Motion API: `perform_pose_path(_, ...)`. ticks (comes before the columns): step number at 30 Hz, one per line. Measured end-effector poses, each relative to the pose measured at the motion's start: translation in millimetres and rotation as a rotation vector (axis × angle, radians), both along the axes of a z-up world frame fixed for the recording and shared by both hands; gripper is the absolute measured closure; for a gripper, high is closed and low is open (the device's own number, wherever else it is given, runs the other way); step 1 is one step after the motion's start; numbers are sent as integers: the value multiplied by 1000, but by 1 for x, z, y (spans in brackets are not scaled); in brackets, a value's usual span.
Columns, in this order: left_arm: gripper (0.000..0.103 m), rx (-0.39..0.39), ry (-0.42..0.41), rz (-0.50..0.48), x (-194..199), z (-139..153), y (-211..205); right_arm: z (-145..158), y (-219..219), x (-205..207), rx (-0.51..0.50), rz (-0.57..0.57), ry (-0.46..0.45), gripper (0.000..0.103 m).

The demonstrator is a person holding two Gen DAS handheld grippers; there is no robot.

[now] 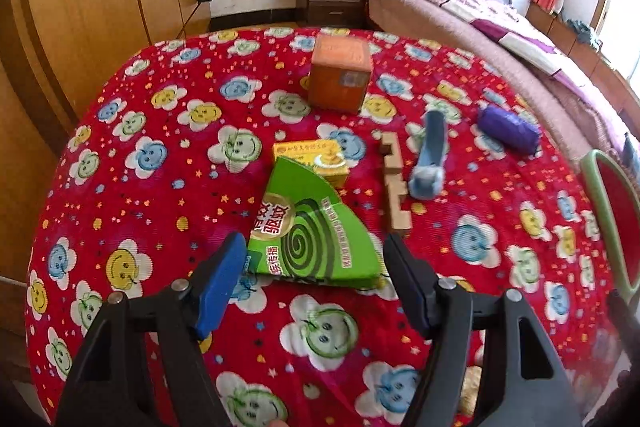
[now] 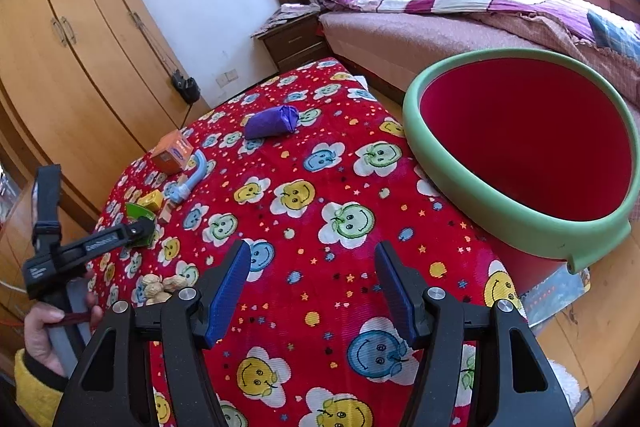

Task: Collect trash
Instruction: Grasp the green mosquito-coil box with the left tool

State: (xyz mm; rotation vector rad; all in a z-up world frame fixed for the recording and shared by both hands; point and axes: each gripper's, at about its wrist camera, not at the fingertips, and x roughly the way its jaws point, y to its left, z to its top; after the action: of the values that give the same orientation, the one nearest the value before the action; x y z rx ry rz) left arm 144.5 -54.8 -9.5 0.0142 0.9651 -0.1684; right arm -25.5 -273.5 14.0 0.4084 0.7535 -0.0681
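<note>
Between the spread fingers of the left gripper (image 1: 316, 283), a green fan-shaped mosquito-coil box (image 1: 308, 231) lies flat on the red flower-print cloth of the table (image 1: 160, 195), its near edge just inside the opening; the blue pads stand apart on either side and neither seems to press on the cardboard. Just behind it sits a small yellow carton (image 1: 324, 163), touching or very close to the green box's far tip, and to the right lie a notched wooden block (image 1: 394, 187) and a pale blue curved tube (image 1: 430, 159). Farther back stand an orange carton (image 1: 340, 75) and a purple roll (image 1: 508, 129). The step in hand looks like the reach for the first piece of trash, the green box. The next move calls for lowering the fingers around its near edge and closing on the thin card without dragging the yellow carton along. The right gripper (image 2: 312, 291) hovers over bare cloth with its fingers apart and nothing between them, beside the red bin with a green rim (image 2: 460, 187) at the table's edge, where the box should go. A pile of peanuts (image 2: 160, 287) also waits near the left hand (image 2: 44, 331).
</note>
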Motion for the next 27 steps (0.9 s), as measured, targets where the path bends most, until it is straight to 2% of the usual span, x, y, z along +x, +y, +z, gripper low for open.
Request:
perform_pose_path(5,32,46,-20,-10,2,-5,-6,-4,-1,4,8,2,13,37)
perform_pose_path(10,32,34,-19,11,6,-5,-8,-8,2,6,16,15,26,37)
perform_pose_path(12,37,38,-32,6,6,-4,-8,-7,3,6,14,17,26,37)
perform_pose_path(15,37,16,-32,1,2,-3,-2,-5,5,7,7,19,22,37)
perform_pose_path(19,37,-9,-41,2,-5,3,9,0,10,11,-6,36,14,37)
perform_pose_path(27,37,-3,-96,44,0,27,37,11,22,43,-16,72,14,37)
